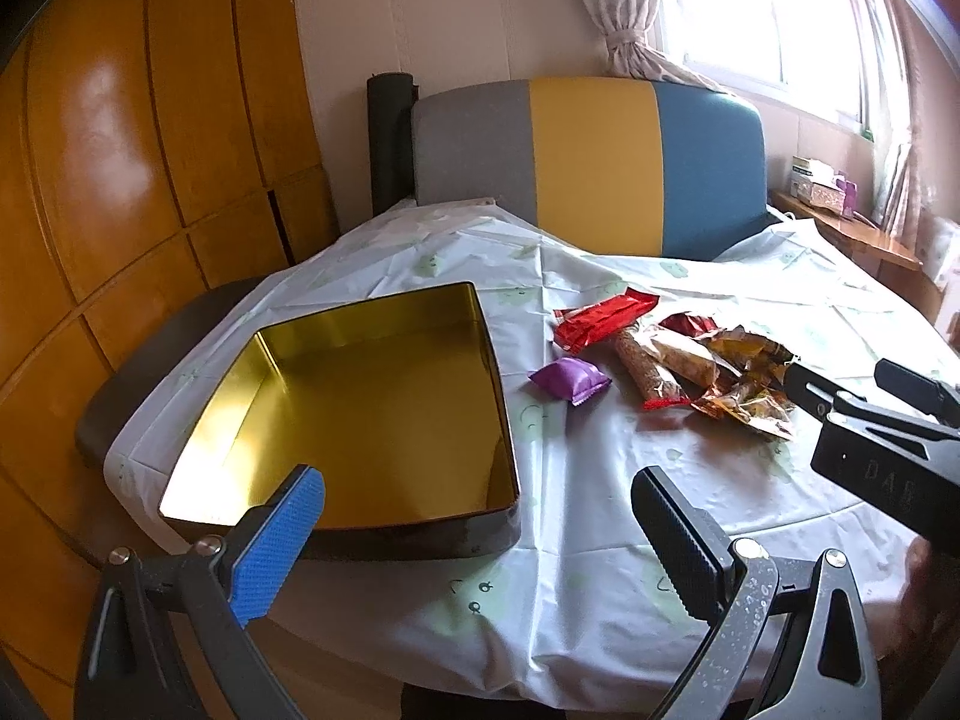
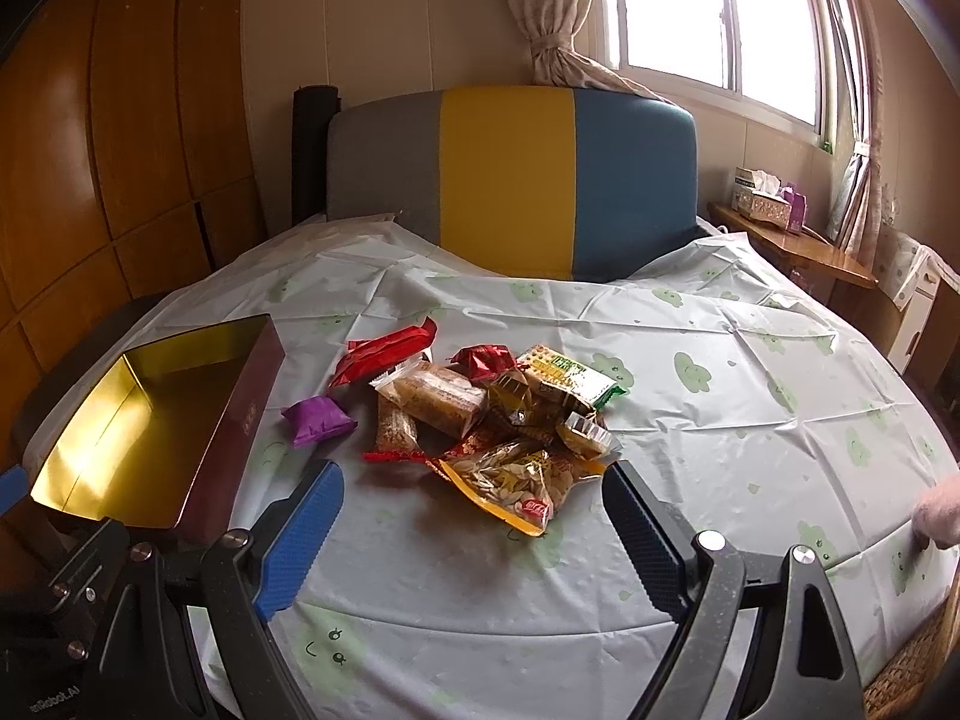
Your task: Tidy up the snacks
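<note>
Far left: a wooden wardrobe [image 1: 120, 180] along the wall. Just right of it, near the table's left edge: an open tin [image 1: 360, 408], gold inside, nothing in it, set on the pale tablecloth [image 2: 720, 420]. Above the tin's near rim: the left gripper [image 1: 480, 540], jaws spread wide, grasping nothing. Right of the tin, apart from it: a purple packet [image 2: 317, 419]. Farther right: a red wrapper [image 2: 384, 354] at the far side of a heap of snacks [image 2: 510, 420], with a seed bag [image 2: 522, 489] nearest and a green-edged cracker pack [image 2: 570, 375] behind. Just near of the heap: the right gripper [image 2: 474, 528], jaws released, empty. Beyond the table: a grey, yellow and blue headboard [image 2: 510, 180]. Far right: a tissue box [image 2: 765, 204] on a wooden shelf under the window.
</note>
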